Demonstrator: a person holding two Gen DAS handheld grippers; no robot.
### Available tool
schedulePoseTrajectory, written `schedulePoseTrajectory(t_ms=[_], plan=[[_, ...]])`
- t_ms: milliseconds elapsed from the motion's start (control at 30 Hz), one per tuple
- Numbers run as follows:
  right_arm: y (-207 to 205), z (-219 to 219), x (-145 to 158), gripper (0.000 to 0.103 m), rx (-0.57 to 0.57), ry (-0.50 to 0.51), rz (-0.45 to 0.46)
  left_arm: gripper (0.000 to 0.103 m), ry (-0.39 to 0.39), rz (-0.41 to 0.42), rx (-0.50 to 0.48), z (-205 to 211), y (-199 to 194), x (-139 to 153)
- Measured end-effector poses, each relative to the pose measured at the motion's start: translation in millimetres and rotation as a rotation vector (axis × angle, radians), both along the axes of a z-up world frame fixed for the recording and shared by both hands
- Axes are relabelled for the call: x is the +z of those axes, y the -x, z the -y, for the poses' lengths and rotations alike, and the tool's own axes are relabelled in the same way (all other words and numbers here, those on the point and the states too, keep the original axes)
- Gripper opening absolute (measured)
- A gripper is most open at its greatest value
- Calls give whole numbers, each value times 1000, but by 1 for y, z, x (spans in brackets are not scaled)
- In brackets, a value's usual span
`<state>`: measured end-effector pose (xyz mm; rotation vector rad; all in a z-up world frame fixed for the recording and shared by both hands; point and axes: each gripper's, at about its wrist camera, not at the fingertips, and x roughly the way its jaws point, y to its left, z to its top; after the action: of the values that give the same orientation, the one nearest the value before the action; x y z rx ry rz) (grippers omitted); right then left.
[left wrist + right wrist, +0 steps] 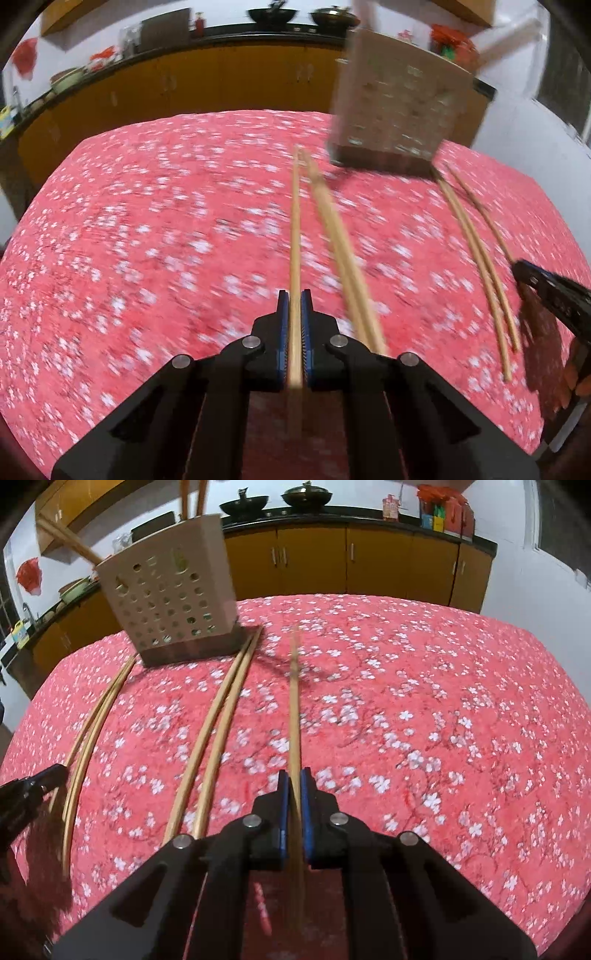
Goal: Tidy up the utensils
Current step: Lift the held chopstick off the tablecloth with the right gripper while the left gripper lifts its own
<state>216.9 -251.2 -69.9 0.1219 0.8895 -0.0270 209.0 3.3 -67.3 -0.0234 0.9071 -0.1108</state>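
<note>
We hold one chopstick in each claw. Left claw is clenched on a single chopstick that runs forward toward the holder; right claw is clenched on another chopstick the same way. The holder, a beige box with round holes, stands on the worktop with its pink flowered cloth, and a few sticks already poke out of its top.

Still loose on the cloth: a pair lying from the holder's base back toward us, and a second pair on the holder's other side, near the left claw. In the left view the picture is smeared, so exact contact of the loose sticks with the holder's base is hard to tell.

Step in hand, as we judge: pickup done on both sides, carry to the holder comes next. Next move calls for lifting each stick, tipping it upright over the holder's open top, then letting go. Risk: thin sticks may pivot in the pads.
</note>
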Motion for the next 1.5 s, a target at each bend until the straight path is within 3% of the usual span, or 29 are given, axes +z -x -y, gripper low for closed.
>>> schedulePoseTrajectory(t_ms=[133,533,1500], plan=[[-7,10,-1,8,-30,-19,9,7,20,7,49,-24,-10,0],[-9,13,-2,8,-32,-46,9,8,102,9,51,-39,-8,-1],[-8,14,-3,8,-31,-62,7,8,117,11,57,-41,-5,-1]])
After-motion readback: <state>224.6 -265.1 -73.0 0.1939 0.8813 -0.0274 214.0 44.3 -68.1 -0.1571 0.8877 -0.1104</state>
